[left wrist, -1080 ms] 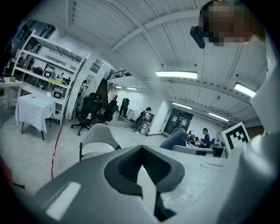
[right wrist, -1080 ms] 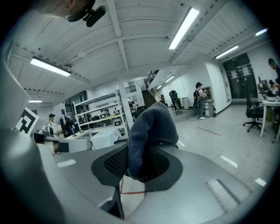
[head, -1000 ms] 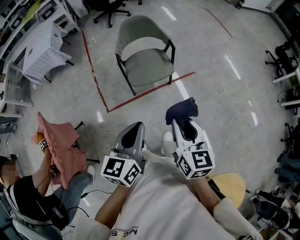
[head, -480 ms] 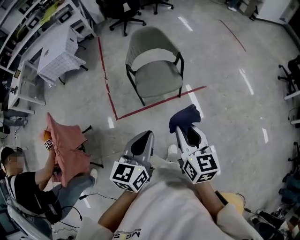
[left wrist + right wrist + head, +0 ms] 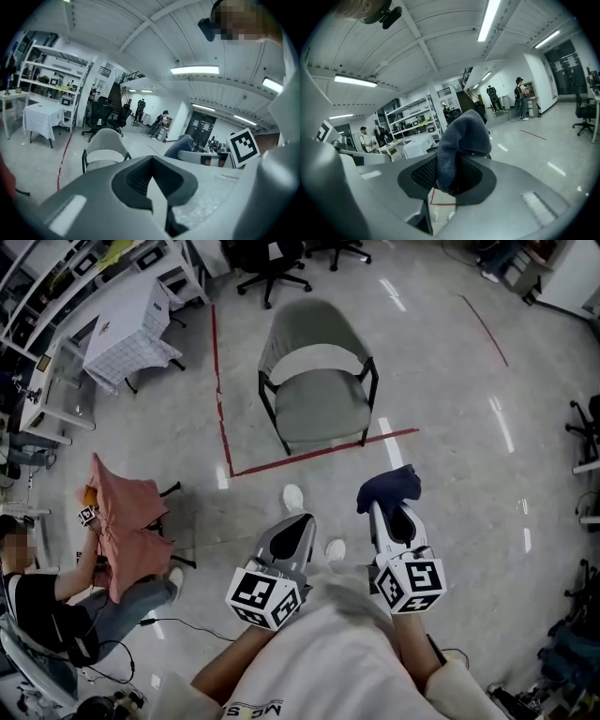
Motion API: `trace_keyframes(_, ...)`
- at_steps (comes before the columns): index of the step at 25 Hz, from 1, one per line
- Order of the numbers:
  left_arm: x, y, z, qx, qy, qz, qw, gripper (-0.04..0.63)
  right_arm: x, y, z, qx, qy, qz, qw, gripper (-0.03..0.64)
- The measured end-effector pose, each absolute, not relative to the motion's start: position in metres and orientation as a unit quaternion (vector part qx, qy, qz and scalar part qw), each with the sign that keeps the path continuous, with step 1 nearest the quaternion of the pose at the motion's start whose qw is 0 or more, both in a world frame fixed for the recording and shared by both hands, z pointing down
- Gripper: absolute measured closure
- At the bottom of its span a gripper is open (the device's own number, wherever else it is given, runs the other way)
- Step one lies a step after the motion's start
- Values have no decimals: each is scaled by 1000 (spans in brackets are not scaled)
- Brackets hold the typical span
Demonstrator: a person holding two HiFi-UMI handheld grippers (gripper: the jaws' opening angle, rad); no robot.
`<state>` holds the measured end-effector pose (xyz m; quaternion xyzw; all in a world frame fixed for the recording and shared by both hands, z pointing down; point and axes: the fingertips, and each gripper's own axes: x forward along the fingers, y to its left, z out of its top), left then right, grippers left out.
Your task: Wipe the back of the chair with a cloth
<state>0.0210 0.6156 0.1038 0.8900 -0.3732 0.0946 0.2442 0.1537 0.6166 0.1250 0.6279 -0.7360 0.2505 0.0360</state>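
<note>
- Since a second ago the left gripper [image 5: 297, 519], the right gripper [image 5: 386, 509] and the chair [image 5: 317, 395] have all shifted right in the head view. A white shoe [image 5: 293, 498] now shows just ahead of the left gripper. I judge that the person is walking up to the chair.
- Far off to the left of the left gripper, a seated person [image 5: 47, 606] holds up a pink garment [image 5: 127, 531]. It has no part in this task.
- The left gripper has its jaws drawn together with nothing between them. It hangs low near the body, probably only carried along.
- Well ahead of both grippers, the chair stands inside a corner of red tape [image 5: 223, 399] with its seat turned toward the person. Its curved back [image 5: 309, 324] is on the far side and nothing touches it, so wiping has not begun. Reaching it likely means leaning over the seat or going round.
- The right gripper is clamped on a dark blue cloth [image 5: 389, 487], which bunches up beyond the jaw tips. That loose wad in front is likely what will meet the chair's back.
</note>
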Motion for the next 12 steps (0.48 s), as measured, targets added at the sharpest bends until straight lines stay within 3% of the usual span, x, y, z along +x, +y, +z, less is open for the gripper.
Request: trace_keyframes(12, -5, 472, 117, 888, -365, 90, 264, 595, 155, 475, 131, 632, -733, 238, 80, 508)
